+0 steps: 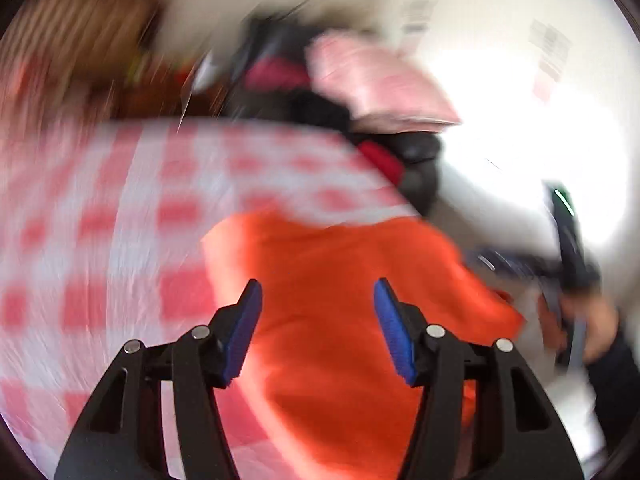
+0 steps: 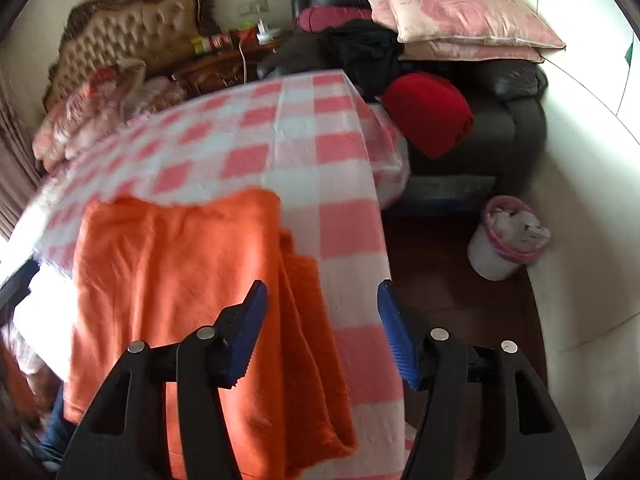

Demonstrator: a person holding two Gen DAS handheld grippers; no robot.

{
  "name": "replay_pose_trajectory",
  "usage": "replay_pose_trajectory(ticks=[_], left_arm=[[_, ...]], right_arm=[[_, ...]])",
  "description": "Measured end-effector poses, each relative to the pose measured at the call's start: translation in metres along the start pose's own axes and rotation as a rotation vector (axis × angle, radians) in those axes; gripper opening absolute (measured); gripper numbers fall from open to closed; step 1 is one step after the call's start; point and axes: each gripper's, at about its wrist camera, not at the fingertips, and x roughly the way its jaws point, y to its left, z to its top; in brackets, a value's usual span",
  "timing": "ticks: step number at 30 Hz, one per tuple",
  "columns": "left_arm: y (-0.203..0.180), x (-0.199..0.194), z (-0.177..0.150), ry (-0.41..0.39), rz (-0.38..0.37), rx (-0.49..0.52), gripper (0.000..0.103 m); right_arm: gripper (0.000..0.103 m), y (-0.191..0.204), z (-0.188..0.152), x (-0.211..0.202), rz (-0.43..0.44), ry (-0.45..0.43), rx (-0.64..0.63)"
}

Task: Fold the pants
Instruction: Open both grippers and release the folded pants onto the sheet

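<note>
On the red-and-white checked cloth [image 2: 304,148] that covers the table lie the orange fleece-like pants [image 2: 180,280], already doubled into a broad slab with a narrower folded band along the edge nearest the cloth's right-hand drop.

Handling, as a judgement: you are dealing with a soft, limp and light garment of some thickness. It will sag wherever you do not support it, and its napped surface should grip the ribbed blue pads rather than slide. Take hold at an edge or corner where the layers stack, pinching all layers together; a bite in the flat middle would lift only the top layer. The narrow band beside the cloth's right edge looks the likeliest to shift or unfold if dragged.

Your left gripper [image 1: 318,328] is spread wide and carries nothing, hovering over the pants. Your right gripper [image 2: 322,332] is likewise parted and empty, poised above the narrow band and the strip of checked cloth beside it.

View differences: the right wrist view is sharp. It shows the fold lines and the layered band, and beyond the checked cloth a black leather armchair [image 2: 500,120] piled with pink floral cushions [image 2: 452,8] and a red bundle [image 2: 430,112]; below the cloth's right edge stands a white waste bin with a pink liner [image 2: 506,240]. The left wrist view is heavily blurred. It gives no fold detail, but it alone shows the pants' side facing your right hand, and what appears to be that hand with its tool at the frame's right edge.
</note>
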Motion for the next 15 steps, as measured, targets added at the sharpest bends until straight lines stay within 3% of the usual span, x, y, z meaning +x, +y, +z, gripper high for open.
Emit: replay_pose_trajectory(ticks=[1,2,5,6,7,9,15], left_arm=[[0.031,0.016,0.004,0.063,-0.058,-0.104,0.057],[0.051,0.028,0.006,0.098,-0.070,-0.168,0.056],[0.083,0.047,0.009,0.142,-0.146,-0.268,0.049],[0.083,0.054,0.013,0.171,-0.200,-0.263,0.048],[0.081,0.062,0.015,0.202,-0.218,-0.251,0.034],[0.078,0.075,0.021,0.225,-0.211,-0.244,0.025],[0.069,0.104,0.059,0.219,-0.184,-0.157,0.020]], right_arm=[[0.047,0.000,-0.003,0.004,0.006,0.015,0.010],[0.037,-0.001,-0.007,0.008,0.015,0.027,0.023],[0.016,-0.002,-0.015,0.014,0.062,0.029,0.057],[0.016,0.001,-0.017,0.015,0.072,0.025,0.057],[0.016,0.004,-0.017,0.014,0.055,0.019,0.046],[0.015,0.007,-0.017,0.014,0.042,0.006,0.042],[0.012,-0.001,-0.009,0.021,0.041,-0.032,0.106]])
